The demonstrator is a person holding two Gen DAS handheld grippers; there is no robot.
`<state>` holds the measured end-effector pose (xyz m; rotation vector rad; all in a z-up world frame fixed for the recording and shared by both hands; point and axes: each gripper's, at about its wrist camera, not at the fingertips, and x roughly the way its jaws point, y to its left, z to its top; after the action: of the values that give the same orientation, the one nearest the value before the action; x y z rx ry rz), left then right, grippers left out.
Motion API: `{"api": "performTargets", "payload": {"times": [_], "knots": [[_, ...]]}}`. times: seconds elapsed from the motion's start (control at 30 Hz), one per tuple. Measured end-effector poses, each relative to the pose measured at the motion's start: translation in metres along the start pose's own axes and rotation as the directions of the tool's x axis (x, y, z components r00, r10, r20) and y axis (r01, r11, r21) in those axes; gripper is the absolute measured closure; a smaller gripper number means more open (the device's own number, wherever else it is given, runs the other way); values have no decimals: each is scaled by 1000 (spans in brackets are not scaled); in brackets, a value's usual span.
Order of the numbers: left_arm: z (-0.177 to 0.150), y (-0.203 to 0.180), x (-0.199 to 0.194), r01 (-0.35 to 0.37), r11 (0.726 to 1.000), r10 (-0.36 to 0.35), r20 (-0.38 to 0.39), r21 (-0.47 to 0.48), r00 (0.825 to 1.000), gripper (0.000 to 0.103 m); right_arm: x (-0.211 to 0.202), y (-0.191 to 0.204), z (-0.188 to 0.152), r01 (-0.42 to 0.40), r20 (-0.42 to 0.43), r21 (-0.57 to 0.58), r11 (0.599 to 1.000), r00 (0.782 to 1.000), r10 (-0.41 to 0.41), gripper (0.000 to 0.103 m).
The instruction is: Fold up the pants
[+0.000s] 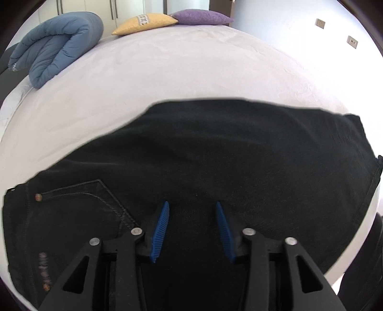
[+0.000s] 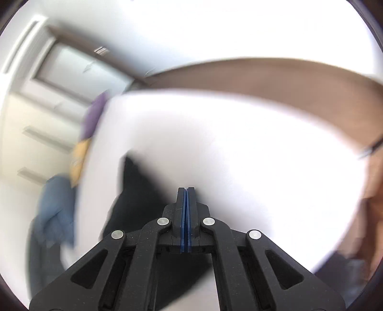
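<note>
Black pants [image 1: 203,155] lie flat across the near part of a white bed [image 1: 167,67], with a back pocket and waistband at the left. My left gripper [image 1: 192,205] is open, its blue pads just above the pants and holding nothing. In the right wrist view, which is blurred, my right gripper [image 2: 186,191] is shut with its pads together and nothing between them, held above the bed [image 2: 239,143]. Part of the black pants [image 2: 136,191] shows to its left.
A rolled blue duvet [image 1: 57,45] lies at the bed's far left. A yellow cushion [image 1: 146,22] and a purple cushion [image 1: 203,16] sit at the far edge. Wardrobe doors [image 2: 31,134] and a brown floor [image 2: 275,79] surround the bed.
</note>
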<state>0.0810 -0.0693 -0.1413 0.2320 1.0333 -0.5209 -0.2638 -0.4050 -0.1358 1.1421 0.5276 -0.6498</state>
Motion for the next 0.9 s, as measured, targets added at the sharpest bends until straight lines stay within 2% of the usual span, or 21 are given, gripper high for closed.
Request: {"api": "performTargets", "payload": {"times": [0.03, 0.1, 0.13, 0.17, 0.23, 0.3, 0.33, 0.37, 0.4, 0.43, 0.5, 0.57, 0.6, 0.67, 0.7, 0.8, 0.83, 0.87, 0.9], "knots": [[3, 0, -9, 45, 999, -44, 33, -20, 998, 62, -13, -6, 6, -51, 3, 16, 999, 999, 51, 95], [12, -5, -24, 173, 984, -168, 102, -49, 981, 62, -32, -2, 5, -156, -19, -13, 988, 988, 156, 95], [17, -13, -26, 239, 970, -232, 118, -46, 966, 62, -40, 4, -2, -208, -35, -49, 977, 978, 206, 95], [20, -22, -21, 320, 946, -314, 113, -45, 943, 62, -44, 21, -20, -252, -58, -79, 965, 967, 247, 95], [23, -32, 2, 420, 904, -415, 68, -78, 907, 62, -37, 34, -38, -333, -147, -106, 937, 937, 316, 95], [17, -28, 38, 429, 889, -435, -7, -162, 900, 72, -12, 60, -68, -383, -244, -109, 917, 905, 348, 95], [11, -20, 48, 428, 880, -438, -4, -207, 899, 92, 7, 81, -88, -383, -285, -124, 915, 898, 337, 95], [6, -8, 52, 427, 871, -437, 14, -242, 900, 98, 22, 91, -102, -393, -324, -133, 910, 885, 335, 95], [0, 9, 58, 477, 823, -493, 29, -308, 870, 98, 41, 96, -115, -401, -362, -134, 906, 871, 332, 95], [-4, 19, 59, 486, 802, -507, 36, -347, 861, 98, 59, 81, -110, -381, -397, -128, 915, 866, 305, 95], [-9, 33, 52, 451, 833, -466, 33, -321, 884, 98, 90, 66, -117, -258, -421, -113, 960, 887, 189, 103], [-16, 46, 45, 413, 862, -426, 22, -295, 904, 98, 107, 37, -100, -289, -408, -27, 957, 877, 253, 103], [-19, 56, 41, 397, 869, -409, 23, -294, 912, 98, 96, 21, -97, -292, -402, -14, 956, 877, 262, 103], [-28, 75, 35, 390, 868, -402, 26, -308, 915, 98, 80, 7, -92, -254, -356, -61, 965, 909, 217, 103], [-32, 85, 34, 385, 867, -397, 29, -316, 917, 98, 71, -4, -84, -239, -323, -49, 970, 923, 211, 103], [-39, 117, 22, 341, 882, -350, 33, -325, 936, 98, 35, -79, -36, -197, -192, 60, 978, 960, 205, 103], [-39, 124, 18, 342, 881, -351, 33, -326, 936, 98, 25, -92, -25, -187, -162, 72, 980, 967, 197, 103], [-39, 128, 10, 309, 897, -318, 25, -316, 948, 98, 7, -106, -9, -193, -127, 82, 978, 971, 202, 103], [-39, 128, 0, 252, 925, -257, 21, -284, 966, 99, -7, -113, 0, -162, -88, 73, 984, 982, 169, 103]]}}
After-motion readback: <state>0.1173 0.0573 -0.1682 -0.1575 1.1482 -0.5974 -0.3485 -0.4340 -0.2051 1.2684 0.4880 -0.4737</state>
